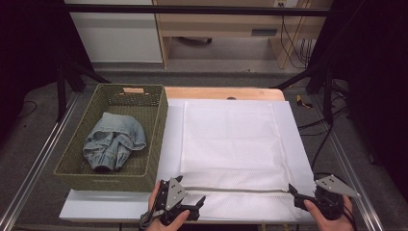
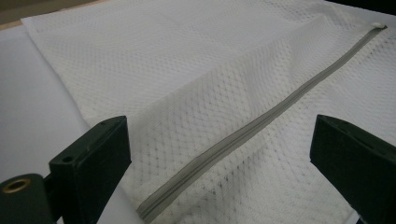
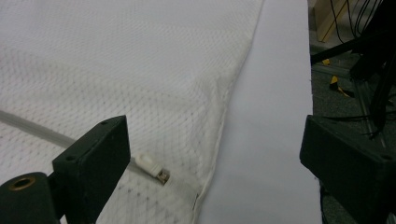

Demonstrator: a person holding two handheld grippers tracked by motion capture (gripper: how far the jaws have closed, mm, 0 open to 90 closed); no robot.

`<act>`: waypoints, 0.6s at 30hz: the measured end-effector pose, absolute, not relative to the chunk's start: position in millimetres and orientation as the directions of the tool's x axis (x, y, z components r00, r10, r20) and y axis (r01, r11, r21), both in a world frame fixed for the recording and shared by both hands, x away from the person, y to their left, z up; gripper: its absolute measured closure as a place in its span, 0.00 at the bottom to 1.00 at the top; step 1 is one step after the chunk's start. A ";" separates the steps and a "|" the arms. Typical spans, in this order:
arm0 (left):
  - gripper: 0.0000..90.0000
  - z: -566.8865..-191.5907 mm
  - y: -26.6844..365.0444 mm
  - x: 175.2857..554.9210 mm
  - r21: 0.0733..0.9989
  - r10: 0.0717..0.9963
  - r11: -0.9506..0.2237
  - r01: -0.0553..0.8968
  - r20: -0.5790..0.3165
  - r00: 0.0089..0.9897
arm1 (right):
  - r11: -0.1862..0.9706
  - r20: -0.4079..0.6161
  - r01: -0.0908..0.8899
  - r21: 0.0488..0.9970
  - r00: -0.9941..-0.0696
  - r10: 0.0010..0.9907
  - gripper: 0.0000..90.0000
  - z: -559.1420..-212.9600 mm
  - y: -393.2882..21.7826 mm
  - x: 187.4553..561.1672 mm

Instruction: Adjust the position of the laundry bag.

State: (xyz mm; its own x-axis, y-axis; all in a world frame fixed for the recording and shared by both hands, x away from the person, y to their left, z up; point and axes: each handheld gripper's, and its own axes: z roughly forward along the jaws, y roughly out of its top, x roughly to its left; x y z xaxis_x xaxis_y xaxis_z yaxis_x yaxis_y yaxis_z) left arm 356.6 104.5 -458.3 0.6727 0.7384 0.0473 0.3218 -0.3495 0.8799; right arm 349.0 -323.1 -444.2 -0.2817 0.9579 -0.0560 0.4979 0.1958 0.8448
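A white mesh laundry bag [image 1: 231, 139] lies flat on a white board [image 1: 171, 144]. Its grey zipper [image 1: 235, 189] runs across the bag near the front edge and looks closed. In the left gripper view the zipper [image 2: 243, 135] crosses diagonally between the jaws of my left gripper [image 2: 219, 154], which is open over the bag's front left corner [image 1: 199, 204]. My right gripper [image 1: 294, 195] is open at the bag's front right corner. In the right gripper view the white zipper pull [image 3: 152, 166] lies just beside the left jaw, untouched, with the gripper [image 3: 215, 154] holding nothing.
A green woven basket [image 1: 159, 125] stands to the left of the bag, with a crumpled blue denim garment [image 1: 114, 139] inside. Cables and black frame legs [image 1: 327, 96] stand off the table's right side. The wooden table edge [image 1: 221, 93] shows behind the board.
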 end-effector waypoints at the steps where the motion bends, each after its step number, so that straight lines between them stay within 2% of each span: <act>1: 0.05 -458.5 107.6 356.7 0.882 0.747 -0.344 0.321 0.050 0.662 | 0.188 -0.046 0.505 0.843 -0.280 0.959 0.11 -445.0 -322.8 345.3; 9: 0.05 -464.7 115.9 360.9 0.879 0.773 -0.313 0.360 0.016 0.634 | 0.193 -0.044 0.538 0.821 -0.278 0.960 0.15 -453.9 -326.0 337.6; 10: 0.05 -466.0 116.2 361.0 0.876 0.776 -0.312 0.367 0.012 0.630 | 0.196 -0.044 0.540 0.818 -0.281 0.959 0.20 -455.8 -327.7 338.1; 13: 0.05 -469.8 116.9 361.2 0.868 0.789 -0.311 0.386 0.009 0.615 | 0.192 -0.035 0.548 0.814 -0.284 0.958 0.23 -458.0 -327.1 338.6; 18: 0.05 -469.8 120.2 361.0 0.868 0.798 -0.294 0.400 -0.007 0.603 | 0.198 -0.025 0.550 0.811 -0.305 0.952 0.38 -461.3 -323.6 339.3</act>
